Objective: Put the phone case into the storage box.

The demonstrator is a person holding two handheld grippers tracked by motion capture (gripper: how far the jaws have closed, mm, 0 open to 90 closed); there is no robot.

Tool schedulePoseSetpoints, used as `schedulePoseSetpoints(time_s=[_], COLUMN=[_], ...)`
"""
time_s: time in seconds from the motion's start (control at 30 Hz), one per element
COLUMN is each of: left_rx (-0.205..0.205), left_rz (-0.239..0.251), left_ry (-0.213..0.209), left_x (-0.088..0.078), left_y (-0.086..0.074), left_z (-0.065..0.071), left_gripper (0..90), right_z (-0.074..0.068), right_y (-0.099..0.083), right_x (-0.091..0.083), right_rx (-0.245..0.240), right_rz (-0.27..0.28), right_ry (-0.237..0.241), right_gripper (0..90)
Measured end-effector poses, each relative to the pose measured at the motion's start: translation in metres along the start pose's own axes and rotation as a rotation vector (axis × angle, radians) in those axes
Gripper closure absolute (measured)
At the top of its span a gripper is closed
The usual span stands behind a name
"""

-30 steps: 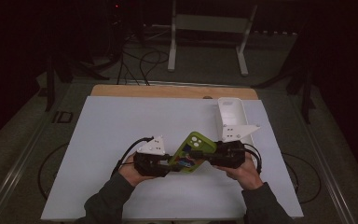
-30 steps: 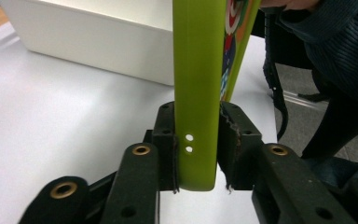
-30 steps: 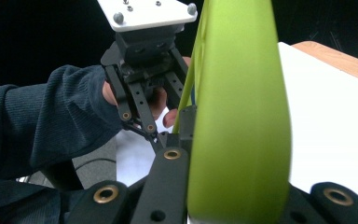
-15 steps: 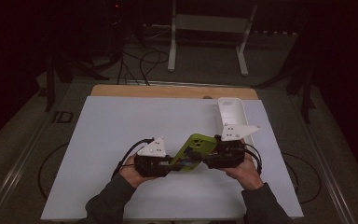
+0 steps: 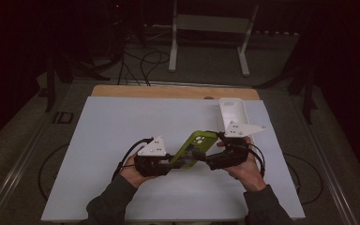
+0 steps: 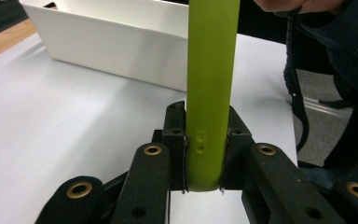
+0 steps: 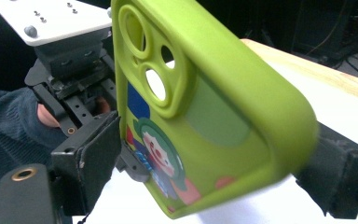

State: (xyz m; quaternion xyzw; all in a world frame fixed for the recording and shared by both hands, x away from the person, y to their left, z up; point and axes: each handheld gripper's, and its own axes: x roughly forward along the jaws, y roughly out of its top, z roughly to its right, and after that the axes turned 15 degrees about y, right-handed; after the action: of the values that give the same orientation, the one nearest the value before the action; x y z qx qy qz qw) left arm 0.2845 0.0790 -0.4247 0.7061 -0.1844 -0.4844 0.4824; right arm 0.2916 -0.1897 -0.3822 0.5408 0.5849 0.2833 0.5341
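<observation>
A lime-green phone case (image 5: 194,149) with camera cut-outs and a cartoon print is held up over the white table cover. My left gripper (image 5: 168,161) is shut on its lower end. In the left gripper view both pads press the case's narrow edge (image 6: 212,93), which stands upright between them. My right gripper (image 5: 209,159) faces it from the right. Its jaws have just been opening, and the case (image 7: 205,107) stands between them. The left pad (image 7: 95,154) stands clear of the case.
A white oblong tray (image 5: 233,112) lies at the back right of the white cover (image 5: 122,131), just behind the right hand. The wooden table edge (image 5: 168,91) runs along the back. A metal stand (image 5: 211,28) and cables sit on the floor beyond.
The right gripper's jaws have spread off the green case. The case's free end has shifted slightly. Both hands stay where they were.
</observation>
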Motion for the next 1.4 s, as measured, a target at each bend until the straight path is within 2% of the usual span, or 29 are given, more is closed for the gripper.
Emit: schedulePoseSetpoints(time_s=[0.57,1.03,1.4], left_rx=[-0.042,-0.056,-0.076], left_rz=[0.013,0.023,0.034], left_ry=[0.108,0.199,0.253], left_x=[-0.0011,-0.0003,0.0029], left_y=[-0.0005,0.0003,-0.0009], left_z=[-0.0031,-0.0015,0.0010], left_gripper=[77.6,77.6,77.6], right_z=[0.0035,0.0005,-0.0001], right_y=[-0.0019,-0.0013,-0.0011], right_x=[-0.0081,-0.0092,-0.0087], right_rx=[0.060,0.091,0.113], right_rz=[0.085,0.139,0.173], right_ry=[-0.064,-0.154,-0.165], right_gripper=[9.2,9.0,8.3])
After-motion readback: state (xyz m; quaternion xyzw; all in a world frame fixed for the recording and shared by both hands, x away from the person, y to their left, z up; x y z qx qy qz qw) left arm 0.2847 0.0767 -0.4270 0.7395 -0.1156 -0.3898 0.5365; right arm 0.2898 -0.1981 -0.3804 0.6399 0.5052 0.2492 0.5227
